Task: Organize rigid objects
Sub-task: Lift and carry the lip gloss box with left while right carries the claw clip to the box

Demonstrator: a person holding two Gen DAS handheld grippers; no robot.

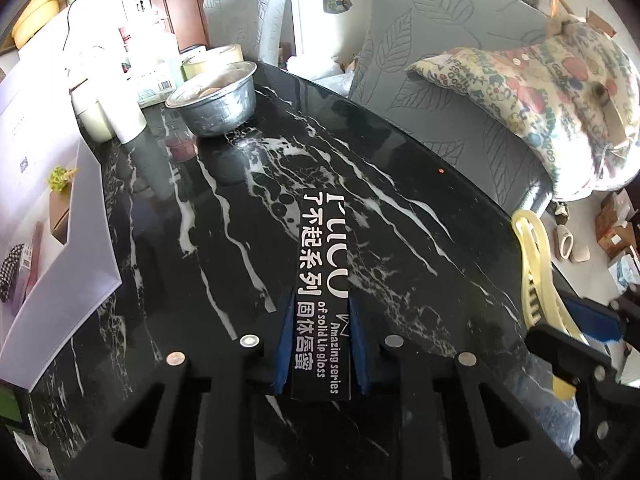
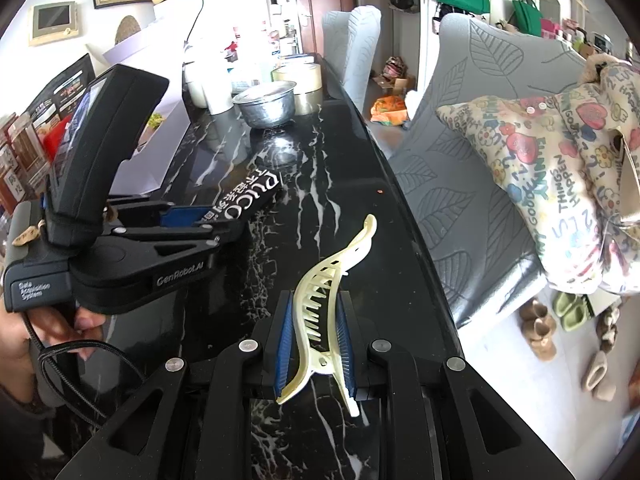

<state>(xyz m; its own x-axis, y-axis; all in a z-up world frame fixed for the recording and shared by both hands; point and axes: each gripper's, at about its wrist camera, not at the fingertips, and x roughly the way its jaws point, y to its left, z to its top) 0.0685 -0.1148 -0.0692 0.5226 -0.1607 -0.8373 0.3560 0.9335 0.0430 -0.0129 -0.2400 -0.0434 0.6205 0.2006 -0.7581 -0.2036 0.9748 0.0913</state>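
My left gripper (image 1: 321, 312) is shut on a long black lip gloss box (image 1: 322, 276) with white lettering, held low over the black marble table (image 1: 240, 240). The box also shows in the right wrist view (image 2: 250, 200), clamped in the left gripper (image 2: 200, 220). My right gripper (image 2: 315, 312) is shut on a cream plastic hair claw clip (image 2: 332, 276), whose curved tip points forward over the table. The clip (image 1: 536, 264) and the right gripper's body show at the right edge of the left wrist view.
A metal bowl (image 1: 214, 100) stands at the far end, with a tape roll (image 2: 302, 76), white cups (image 1: 120, 116) and bottles behind it. A white box (image 1: 44, 216) lines the left side. Grey chairs (image 1: 440, 92) with a patterned cushion (image 1: 552, 96) stand right of the table.
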